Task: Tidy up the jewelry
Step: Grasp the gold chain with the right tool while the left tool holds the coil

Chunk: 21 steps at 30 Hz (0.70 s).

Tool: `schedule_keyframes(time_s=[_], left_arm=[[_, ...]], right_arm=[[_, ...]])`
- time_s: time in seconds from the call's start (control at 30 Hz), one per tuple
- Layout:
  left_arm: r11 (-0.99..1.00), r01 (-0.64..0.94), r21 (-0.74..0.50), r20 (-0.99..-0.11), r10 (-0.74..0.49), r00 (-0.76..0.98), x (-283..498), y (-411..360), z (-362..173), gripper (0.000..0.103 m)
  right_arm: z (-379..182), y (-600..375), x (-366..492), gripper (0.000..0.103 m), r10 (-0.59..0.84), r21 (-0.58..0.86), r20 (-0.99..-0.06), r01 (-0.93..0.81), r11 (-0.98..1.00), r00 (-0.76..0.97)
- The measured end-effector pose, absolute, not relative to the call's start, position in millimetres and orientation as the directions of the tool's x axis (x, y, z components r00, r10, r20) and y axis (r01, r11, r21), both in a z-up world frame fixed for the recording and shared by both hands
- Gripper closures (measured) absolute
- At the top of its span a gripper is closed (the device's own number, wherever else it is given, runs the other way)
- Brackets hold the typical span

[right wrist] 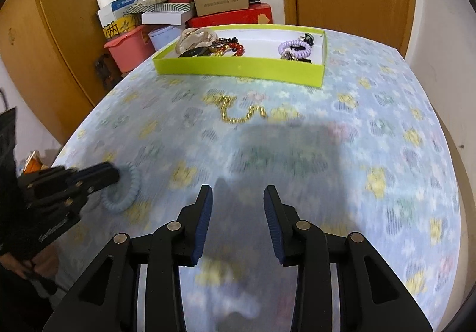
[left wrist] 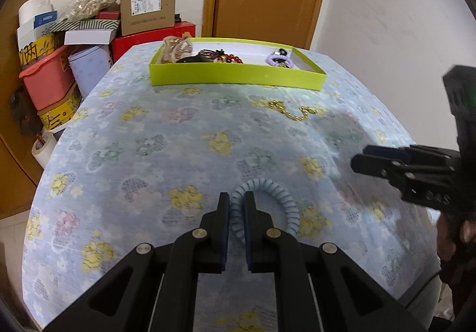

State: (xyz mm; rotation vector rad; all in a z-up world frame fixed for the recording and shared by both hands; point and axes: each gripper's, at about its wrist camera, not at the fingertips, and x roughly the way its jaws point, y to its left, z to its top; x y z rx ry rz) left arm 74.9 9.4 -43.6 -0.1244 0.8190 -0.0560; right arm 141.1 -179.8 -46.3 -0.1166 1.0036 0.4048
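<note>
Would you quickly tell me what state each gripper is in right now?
Left gripper: shut on the blue coil hair tie.
Right gripper: open, nothing between its fingers.

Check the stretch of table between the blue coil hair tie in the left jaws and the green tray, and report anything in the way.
Nothing blocks it. The pale blue coil hair tie has bare tablecloth ahead up to the lime-green tray. The gold bead chain lies off to the right.

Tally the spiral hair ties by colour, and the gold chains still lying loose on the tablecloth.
Light blue spiral hair tie, pinched in the left gripper: 1
Purple spiral hair tie, in the green tray: 1
Gold chain, loose on the tablecloth: 1
Total: 3
</note>
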Motion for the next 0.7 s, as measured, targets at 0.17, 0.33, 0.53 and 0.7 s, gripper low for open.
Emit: schedule_keyframes(time_s=[0.17, 0.33, 0.53, 0.7], left_arm=[[0.99, -0.018, -0.141, -0.717, -0.089, 0.691, 78, 21, -41, 0.094], [0.988, -0.038, -0.15, -0.71, -0.081, 0.699, 79, 34, -38, 0.094], [0.986, -0.05, -0.16, -0.708, -0.079, 0.702, 81, 43, -39, 0.094], [0.984, -0.051, -0.17, -0.708, -0.086, 0.701, 83, 46, -41, 0.094]], right_arm=[[-55, -165, 173, 0.055, 0.267, 0.076, -0.845, -0.39, 0.918, 0.464], [-58, -151, 198, 0.054, 0.263, 0.061, -0.844, -0.403, 0.913, 0.468], [-62, -125, 210, 0.054, 0.27, 0.031, -0.84, -0.456, 0.89, 0.471], [-66, -114, 210, 0.065, 0.228, -0.045, -0.837, -0.477, 0.878, 0.498]])
